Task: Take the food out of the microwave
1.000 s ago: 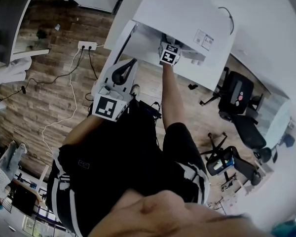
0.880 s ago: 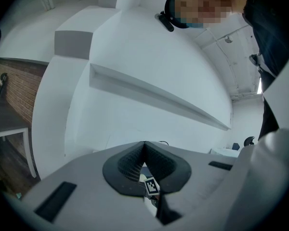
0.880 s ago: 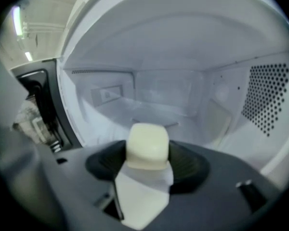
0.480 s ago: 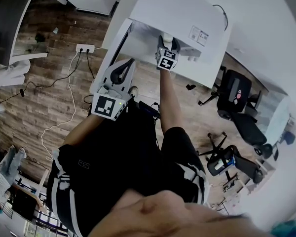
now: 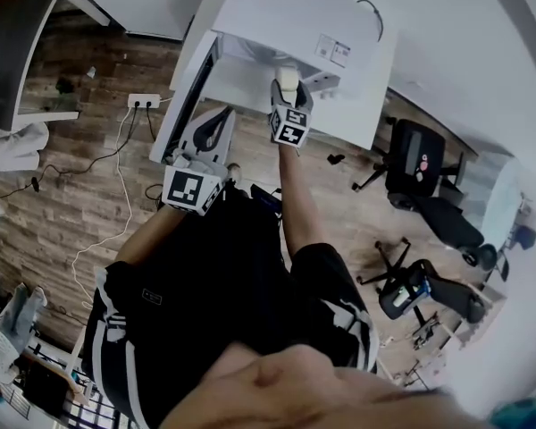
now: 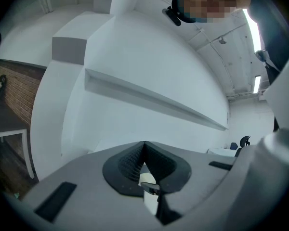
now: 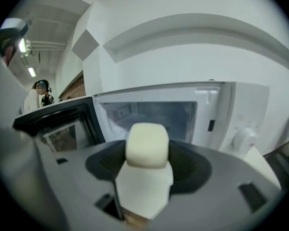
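The white microwave [image 5: 295,25] stands at the top of the head view with its door [image 5: 183,96] swung open to the left. My right gripper [image 5: 288,92] is just in front of the opening, shut on a pale cream block of food [image 5: 288,77]. In the right gripper view the food block [image 7: 147,146] fills the space between the jaws, with the lit cavity [image 7: 159,112] and the open door [image 7: 62,121] behind it. My left gripper [image 5: 210,132] hangs lower left, near the door, shut [image 6: 144,165] with nothing seen held and facing a white wall.
A round knob [image 7: 243,139] sits on the microwave's right panel. Black office chairs [image 5: 424,172] stand to the right. A power strip [image 5: 143,101] with cables lies on the wooden floor at left. A person [image 7: 38,97] stands far off.
My right gripper has drawn back out of the microwave cavity toward me, bringing the cream food block with it. The left gripper has barely moved.
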The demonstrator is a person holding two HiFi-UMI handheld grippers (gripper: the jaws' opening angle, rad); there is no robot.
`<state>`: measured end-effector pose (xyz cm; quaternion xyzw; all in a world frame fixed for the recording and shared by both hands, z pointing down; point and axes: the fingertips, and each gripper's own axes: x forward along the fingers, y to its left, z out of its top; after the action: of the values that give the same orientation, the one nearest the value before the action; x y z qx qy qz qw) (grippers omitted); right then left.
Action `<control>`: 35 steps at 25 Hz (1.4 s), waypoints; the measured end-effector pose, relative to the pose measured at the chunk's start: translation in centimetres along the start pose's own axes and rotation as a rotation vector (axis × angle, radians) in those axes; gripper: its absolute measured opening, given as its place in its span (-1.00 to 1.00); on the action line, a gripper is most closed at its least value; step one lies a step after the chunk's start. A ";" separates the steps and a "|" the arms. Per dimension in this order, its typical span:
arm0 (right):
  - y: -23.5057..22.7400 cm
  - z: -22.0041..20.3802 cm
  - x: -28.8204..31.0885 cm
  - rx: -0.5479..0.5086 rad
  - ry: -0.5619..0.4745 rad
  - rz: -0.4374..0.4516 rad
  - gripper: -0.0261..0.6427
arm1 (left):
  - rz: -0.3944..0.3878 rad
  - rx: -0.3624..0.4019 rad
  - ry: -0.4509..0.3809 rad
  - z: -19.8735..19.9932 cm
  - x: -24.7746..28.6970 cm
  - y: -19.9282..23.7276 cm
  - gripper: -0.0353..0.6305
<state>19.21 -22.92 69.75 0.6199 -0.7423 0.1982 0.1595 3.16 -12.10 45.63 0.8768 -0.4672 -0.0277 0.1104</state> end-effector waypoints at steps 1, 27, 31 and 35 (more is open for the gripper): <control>0.0 0.2 -0.8 0.004 -0.009 0.006 -0.06 | 0.000 0.001 -0.001 -0.1 -0.2 -0.4 -0.80; 2.8 6.6 -20.2 0.049 -0.235 0.079 -0.06 | 0.057 0.024 0.027 -1.6 -3.2 -1.4 -0.80; 4.0 7.8 -21.5 0.034 -0.252 0.076 -0.06 | 0.056 0.029 0.012 -0.8 -3.5 -0.1 -0.80; 5.4 8.7 -22.9 0.027 -0.264 0.072 -0.06 | 0.058 0.035 -0.003 -0.5 -3.7 0.9 -0.80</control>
<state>18.14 -6.76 50.64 0.6158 -0.7758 0.1303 0.0448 0.42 -9.41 46.06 0.8646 -0.4931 -0.0176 0.0952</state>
